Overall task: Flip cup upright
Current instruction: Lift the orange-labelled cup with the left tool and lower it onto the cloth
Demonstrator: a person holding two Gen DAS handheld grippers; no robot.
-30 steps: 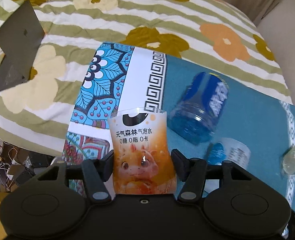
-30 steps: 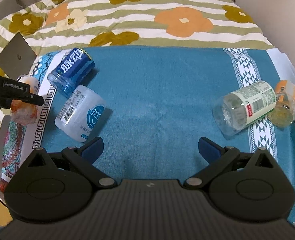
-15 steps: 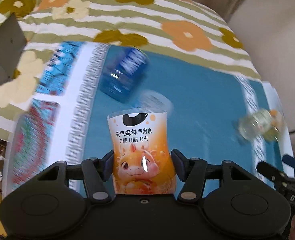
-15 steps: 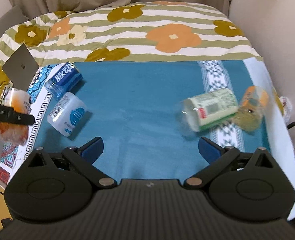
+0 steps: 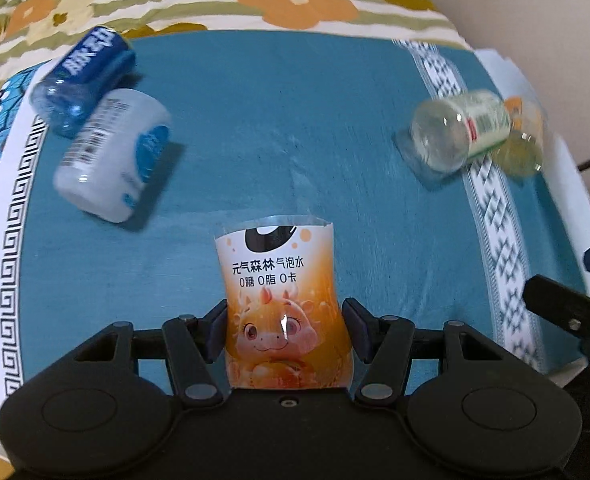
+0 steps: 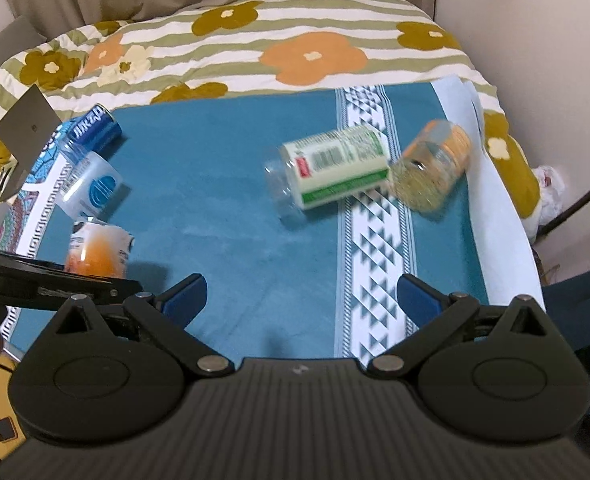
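Note:
My left gripper (image 5: 285, 330) is shut on an orange cup (image 5: 281, 304) with a cartoon dragon label, held upright with its cut rim up, above the blue cloth (image 5: 295, 120). The same cup (image 6: 97, 250) shows at the left of the right wrist view, with the left gripper's body under it. My right gripper (image 6: 301, 294) is open and empty over the cloth's near edge. Several other cups lie on their sides: a blue one (image 5: 81, 80), a white one (image 5: 111, 156), a green-labelled clear one (image 6: 329, 166) and an orange-banded one (image 6: 431, 166).
The blue cloth (image 6: 231, 216) lies on a bed with a flower-striped quilt (image 6: 255, 40). A grey flat object (image 6: 27, 128) sits at the far left. A wall (image 6: 535, 60) runs along the right side.
My left gripper has swung right with the orange cup, from over the patterned left border to over the cloth's middle. The right wrist view has shifted, so the lying cups appear further left.

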